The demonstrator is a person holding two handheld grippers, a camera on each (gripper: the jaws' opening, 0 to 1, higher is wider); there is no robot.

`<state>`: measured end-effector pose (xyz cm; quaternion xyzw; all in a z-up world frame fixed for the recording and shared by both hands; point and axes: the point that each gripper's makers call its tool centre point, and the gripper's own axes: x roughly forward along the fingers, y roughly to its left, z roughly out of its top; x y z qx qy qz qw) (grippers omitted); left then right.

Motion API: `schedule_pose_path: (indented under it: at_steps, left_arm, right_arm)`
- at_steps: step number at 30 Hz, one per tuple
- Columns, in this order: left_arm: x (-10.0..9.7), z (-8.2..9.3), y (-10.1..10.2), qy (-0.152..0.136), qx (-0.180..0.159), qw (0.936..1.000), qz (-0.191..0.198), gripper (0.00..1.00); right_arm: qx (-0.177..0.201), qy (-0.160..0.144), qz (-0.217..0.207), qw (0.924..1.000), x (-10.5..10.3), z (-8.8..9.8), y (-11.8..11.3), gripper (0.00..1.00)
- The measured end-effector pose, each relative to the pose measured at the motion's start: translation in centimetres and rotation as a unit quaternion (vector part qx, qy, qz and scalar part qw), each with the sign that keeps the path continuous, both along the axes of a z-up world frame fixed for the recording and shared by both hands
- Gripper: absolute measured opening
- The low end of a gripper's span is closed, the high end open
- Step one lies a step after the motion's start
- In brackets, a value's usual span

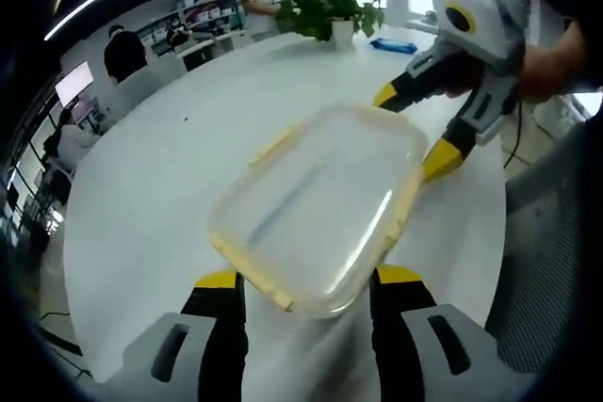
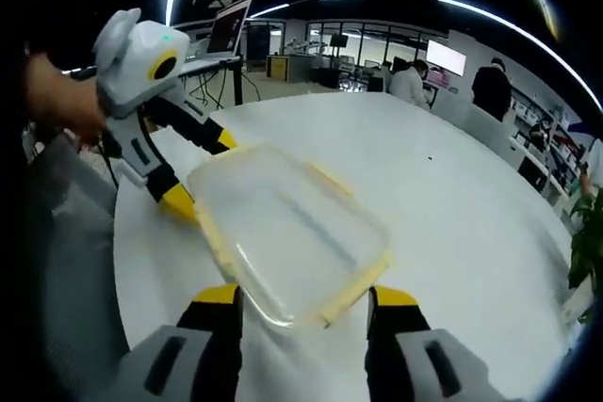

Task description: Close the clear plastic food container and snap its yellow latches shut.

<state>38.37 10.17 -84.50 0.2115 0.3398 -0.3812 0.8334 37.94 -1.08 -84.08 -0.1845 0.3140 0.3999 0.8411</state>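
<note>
Although the lid already lies flat on the clear container (image 1: 316, 209), its yellow latches (image 1: 407, 197) look flipped outward, so the closing seems done and the snapping remains. It sits on the white bench (image 1: 141, 204) near the edge by the grey chair (image 1: 556, 261). Both grippers face each other across it: left gripper (image 1: 309, 280) and right gripper (image 2: 303, 297) with jaws apart, straddling opposite short ends, gripping nothing.
</note>
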Motion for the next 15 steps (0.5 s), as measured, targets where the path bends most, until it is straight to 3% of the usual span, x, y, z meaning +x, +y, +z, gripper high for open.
schedule_pose_path:
  at_steps: [15]
  left_arm:
    - [7.1,-0.1,1.9,-0.015,-0.001,0.9997,0.017,0.53]
  right_arm:
    - [0.015,-0.007,-0.015,0.9997,6.9,0.1,2.3,0.49]
